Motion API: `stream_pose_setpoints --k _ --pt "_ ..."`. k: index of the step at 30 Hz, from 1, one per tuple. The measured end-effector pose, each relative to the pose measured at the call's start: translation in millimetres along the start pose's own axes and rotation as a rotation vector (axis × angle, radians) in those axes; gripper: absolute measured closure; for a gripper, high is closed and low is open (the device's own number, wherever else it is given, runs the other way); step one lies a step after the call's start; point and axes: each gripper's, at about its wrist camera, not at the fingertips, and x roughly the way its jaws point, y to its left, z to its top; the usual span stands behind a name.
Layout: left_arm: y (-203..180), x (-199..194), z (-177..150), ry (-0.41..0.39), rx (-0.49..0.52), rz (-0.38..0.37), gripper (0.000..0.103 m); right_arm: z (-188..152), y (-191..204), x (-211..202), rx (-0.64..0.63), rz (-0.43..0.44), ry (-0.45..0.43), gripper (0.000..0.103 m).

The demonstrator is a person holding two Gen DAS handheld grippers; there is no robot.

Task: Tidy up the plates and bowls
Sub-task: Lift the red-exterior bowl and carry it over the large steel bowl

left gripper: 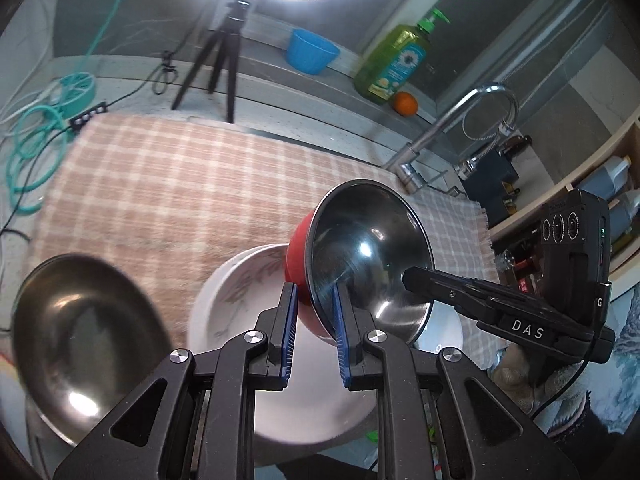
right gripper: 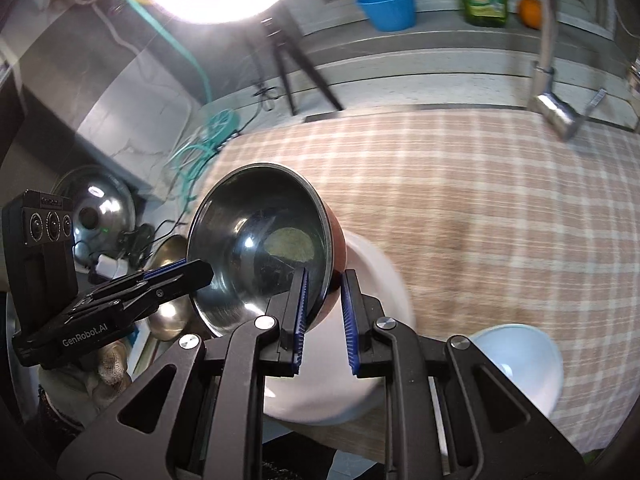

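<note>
- Left wrist view: left gripper [left gripper: 316, 312] pinches the rim of a red steel-lined bowl [left gripper: 368, 256], nearly closed on it
- Right gripper [right gripper: 324, 308] clamps the opposite rim, equally narrow
- Bowl is carried tilted above a white plate [left gripper: 240, 280] on the checked cloth [left gripper: 160, 184]
- Next, likely: level it and lower both sides together

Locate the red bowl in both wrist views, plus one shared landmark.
Left wrist: red bowl sits just right of centre, tilted, its rim clamped in the left tool; the right tool grips its right side.
Right wrist: red bowl sits left of centre, rim in the right tool; the left tool holds its left edge.
Shared landmark: blue tub on the back ledge.
</note>
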Motion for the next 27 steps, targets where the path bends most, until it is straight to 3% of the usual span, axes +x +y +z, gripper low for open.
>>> stream_pose_setpoints --k 12,27 --pt "60.4 -57.5 -24.1 -0.067 -0.126 0.058 0.087 0.3 85.5 38.1 -0.139 0.074 0.064 0.086" --pt "111.9 -80.5 -44.6 -0.061 -0.217 0.147 0.087 -7.9 144.3 91.7 -0.262 0.092 0.153 0.086"
